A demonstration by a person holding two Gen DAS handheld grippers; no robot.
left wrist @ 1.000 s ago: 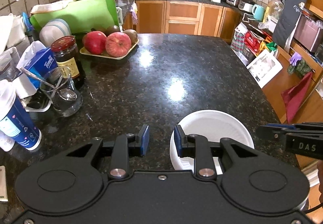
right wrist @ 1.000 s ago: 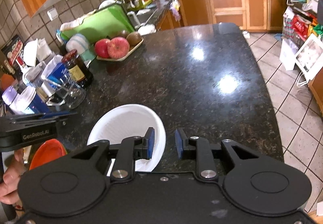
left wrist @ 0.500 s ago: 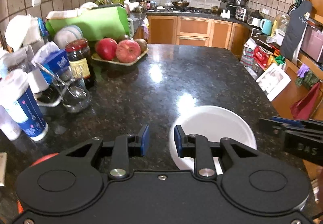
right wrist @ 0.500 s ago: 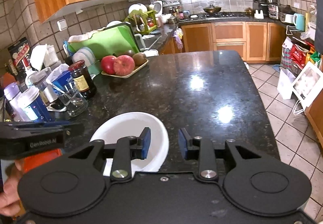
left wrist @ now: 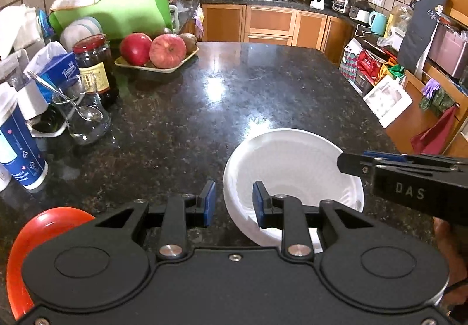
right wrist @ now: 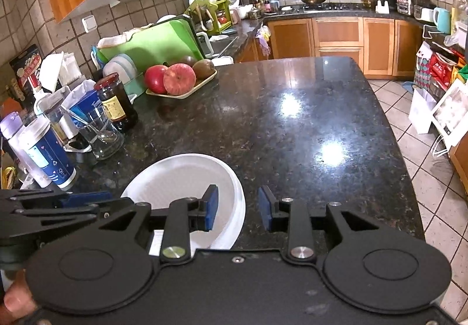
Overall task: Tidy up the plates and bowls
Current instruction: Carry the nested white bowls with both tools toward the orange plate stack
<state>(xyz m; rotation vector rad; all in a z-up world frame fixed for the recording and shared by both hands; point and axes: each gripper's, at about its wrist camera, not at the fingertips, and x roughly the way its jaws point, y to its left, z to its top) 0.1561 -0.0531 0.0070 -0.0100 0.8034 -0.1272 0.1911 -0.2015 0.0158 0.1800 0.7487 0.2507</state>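
A white ribbed bowl [left wrist: 292,167] sits on the black granite counter [left wrist: 204,108] near its front edge; it also shows in the right wrist view [right wrist: 187,178]. My left gripper [left wrist: 231,203] is open, its jaws standing either side of the bowl's left rim without gripping. My right gripper [right wrist: 238,209] is open, its jaws standing either side of the bowl's right rim. An orange-red plate [left wrist: 38,237] lies at the lower left, mostly hidden under my left gripper. The right gripper also shows in the left wrist view [left wrist: 409,178].
Along the left edge stand a blue-and-white cup [left wrist: 17,149], a glass with a spoon [left wrist: 83,117], a dark jar [left wrist: 93,67] and a tissue box [left wrist: 58,70]. A tray of apples [left wrist: 155,53] sits further back. The counter's right edge [right wrist: 395,149] drops to tiled floor.
Both grippers have pulled back and tilted up, so more of the kitchen shows. The orange-red plate has come into the left view. Both sets of jaws have opened a little wider.
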